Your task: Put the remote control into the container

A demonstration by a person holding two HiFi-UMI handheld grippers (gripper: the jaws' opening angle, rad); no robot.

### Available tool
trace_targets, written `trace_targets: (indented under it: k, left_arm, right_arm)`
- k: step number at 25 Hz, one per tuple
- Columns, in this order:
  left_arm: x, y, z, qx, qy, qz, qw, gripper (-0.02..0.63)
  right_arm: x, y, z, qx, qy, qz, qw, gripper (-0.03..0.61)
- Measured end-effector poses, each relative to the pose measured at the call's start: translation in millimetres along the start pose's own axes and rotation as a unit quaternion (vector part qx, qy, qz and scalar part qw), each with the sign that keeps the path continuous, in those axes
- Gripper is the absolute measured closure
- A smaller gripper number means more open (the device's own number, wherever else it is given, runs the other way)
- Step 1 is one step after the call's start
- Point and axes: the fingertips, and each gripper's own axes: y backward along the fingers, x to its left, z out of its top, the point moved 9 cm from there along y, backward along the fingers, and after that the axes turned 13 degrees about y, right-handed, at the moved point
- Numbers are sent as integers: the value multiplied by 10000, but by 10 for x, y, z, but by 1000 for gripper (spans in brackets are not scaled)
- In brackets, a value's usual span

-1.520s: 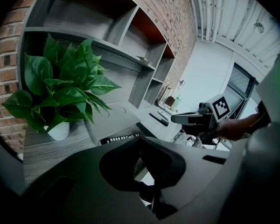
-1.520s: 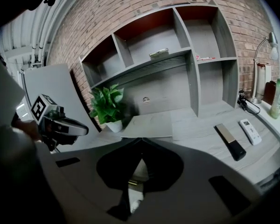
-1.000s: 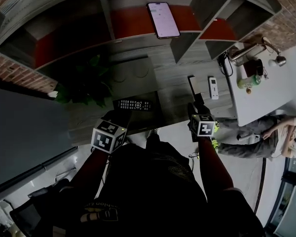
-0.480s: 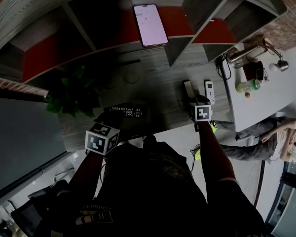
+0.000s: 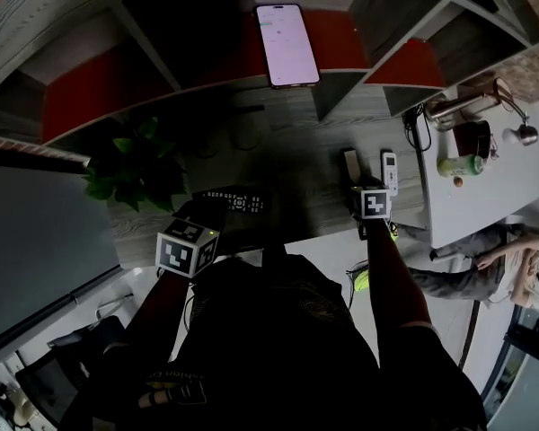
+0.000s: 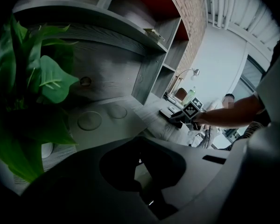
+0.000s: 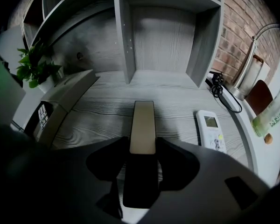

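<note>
A slim remote control (image 7: 143, 125), beige on top and dark at its near end, lies flat on the grey desk (image 7: 177, 99); it is also in the head view (image 5: 350, 162). My right gripper (image 7: 142, 148) (image 5: 357, 187) points steeply down over it. Its jaws have opened within the last second and stand open either side of the remote, with slits of light beside it. At the left a grey box container (image 7: 70, 93) holds a black button remote (image 7: 42, 115) (image 5: 234, 201). My left gripper (image 5: 205, 218) (image 6: 140, 171) is at that container's near side; its jaws are too dark to read.
A white remote with a small screen (image 7: 211, 130) (image 5: 389, 171) lies just right of the slim one. A potted plant (image 5: 130, 164) stands at the left, and a phone (image 5: 287, 43) is on the shelf unit behind. A cable (image 7: 219, 87), a lamp and a green bottle (image 7: 273, 113) are at the right.
My right gripper has moved forward and down until its jaws straddle the slim remote. The left gripper has shifted slightly left beside the container.
</note>
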Motion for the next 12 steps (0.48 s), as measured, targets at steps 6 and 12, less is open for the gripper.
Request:
trace_targets:
  k: [6,12]
  left_arm:
    - [39,-57,-82,-94,16,-141,9999,607]
    - [130,61,-146,-65,47,-85,9999,607]
  right_arm:
    - [26,14,2,42,-325,49,9995,388]
    - [244,227,93,-287,-519,207,9980,390]
